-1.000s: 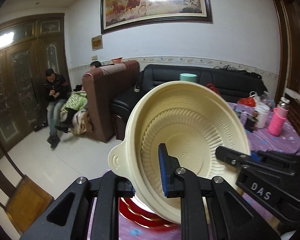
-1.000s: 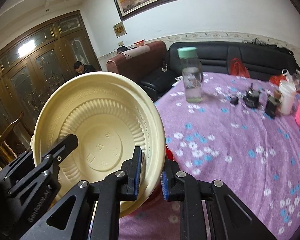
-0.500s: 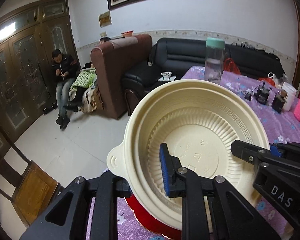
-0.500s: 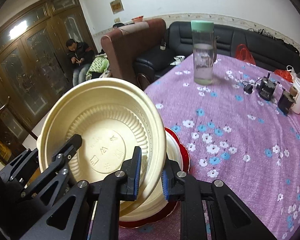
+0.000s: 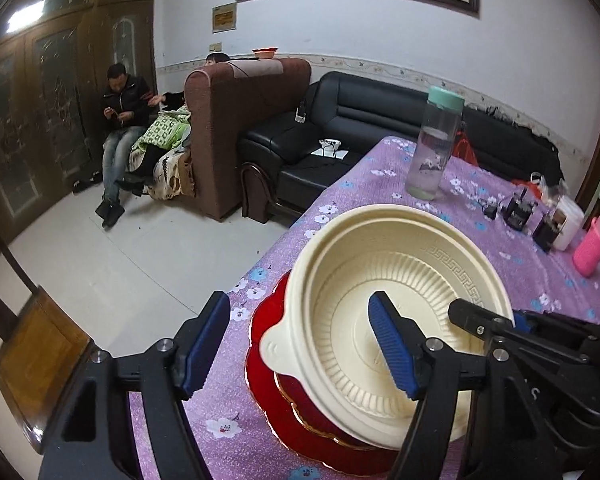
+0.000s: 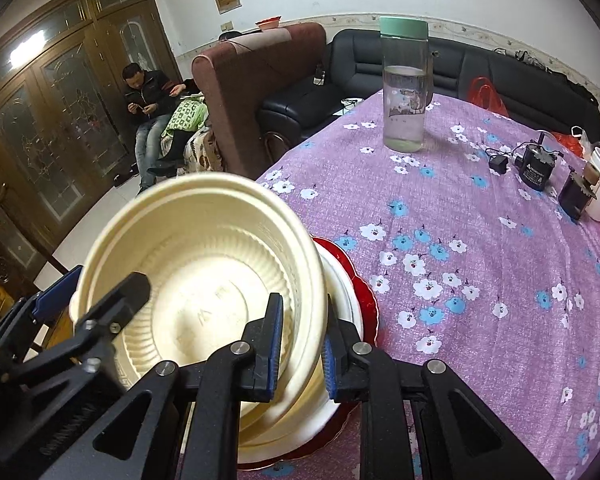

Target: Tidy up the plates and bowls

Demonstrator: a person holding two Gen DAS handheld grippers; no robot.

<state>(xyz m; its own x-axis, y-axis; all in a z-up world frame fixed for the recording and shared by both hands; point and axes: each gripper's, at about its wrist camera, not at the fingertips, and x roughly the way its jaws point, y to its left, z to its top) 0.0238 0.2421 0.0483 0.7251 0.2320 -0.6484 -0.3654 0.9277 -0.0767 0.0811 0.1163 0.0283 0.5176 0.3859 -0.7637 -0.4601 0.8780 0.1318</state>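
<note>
- The cream bowl [image 5: 396, 308] sits tilted on a stack of red plates [image 5: 272, 396] near the corner of the table with the purple floral cloth [image 5: 496, 248].
- The left gripper [image 5: 300, 344] is spread wide: its right finger [image 5: 392, 348] reaches inside the bowl, its left finger [image 5: 204, 340] stands well clear outside the rim, and the bowl's small tab handle lies between them.
- The right gripper [image 6: 300, 350] pinches the bowl's [image 6: 204, 280] wall, one blue pad inside and one outside.
- In the right wrist view a white dish [image 6: 340, 288] shows just under the bowl, above a red plate [image 6: 360, 284].
- A clear bottle with a green cap [image 6: 406, 84] stands well beyond on the cloth.
</note>
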